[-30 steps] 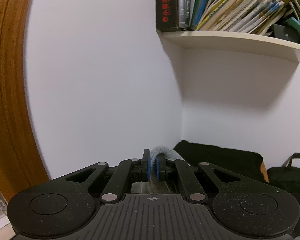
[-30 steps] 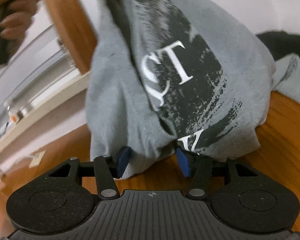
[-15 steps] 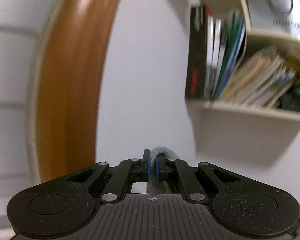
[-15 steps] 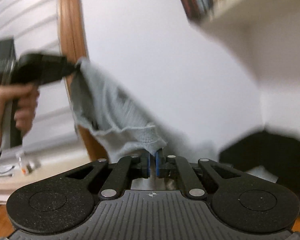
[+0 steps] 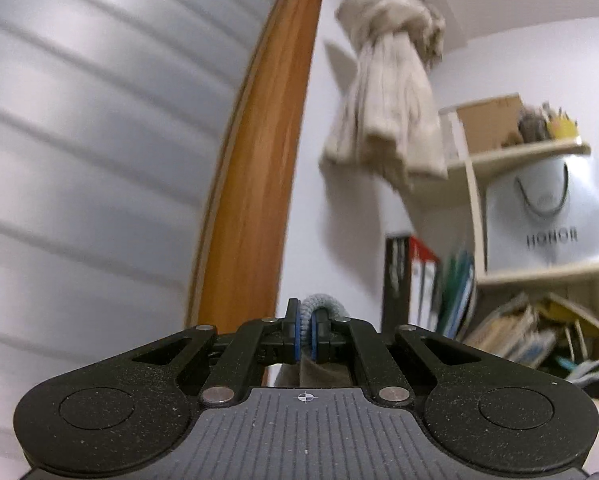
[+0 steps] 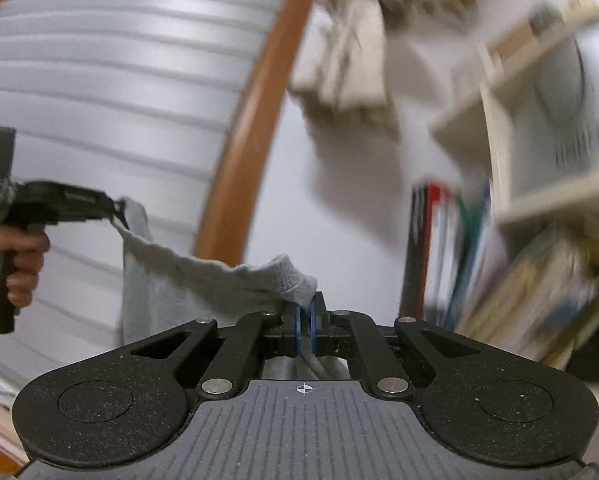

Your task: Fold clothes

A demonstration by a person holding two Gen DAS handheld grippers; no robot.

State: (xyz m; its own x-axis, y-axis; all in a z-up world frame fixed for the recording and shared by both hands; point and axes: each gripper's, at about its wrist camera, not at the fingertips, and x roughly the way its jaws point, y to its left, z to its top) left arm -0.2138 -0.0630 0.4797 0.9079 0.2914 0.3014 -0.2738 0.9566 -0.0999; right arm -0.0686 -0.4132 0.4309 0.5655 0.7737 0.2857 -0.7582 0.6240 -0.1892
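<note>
A grey knitted garment (image 6: 203, 280) hangs in the air, its top edge stretched between my two grippers. In the right wrist view my right gripper (image 6: 305, 328) is shut on one corner of it, and cloth hangs below the pads. My left gripper (image 6: 115, 210), seen at the far left, is held by a hand (image 6: 17, 264) and pinches the other corner. In the left wrist view my left gripper (image 5: 305, 336) is shut on a grey ribbed edge (image 5: 323, 308) that loops over the pads. Most of the garment is hidden below both cameras.
Both cameras look up at a white wall, a wooden frame (image 5: 259, 160) and a ribbed white shutter (image 5: 99, 160). A knotted beige curtain (image 5: 387, 100) hangs above. At right stands a shelf (image 5: 539, 272) with books, binders and a white bag (image 5: 547, 216).
Both grippers have risen and tilted upward, lifting the garment off the wooden floor. My right gripper closed on its corner. The cloth is now spread between the two grippers.
</note>
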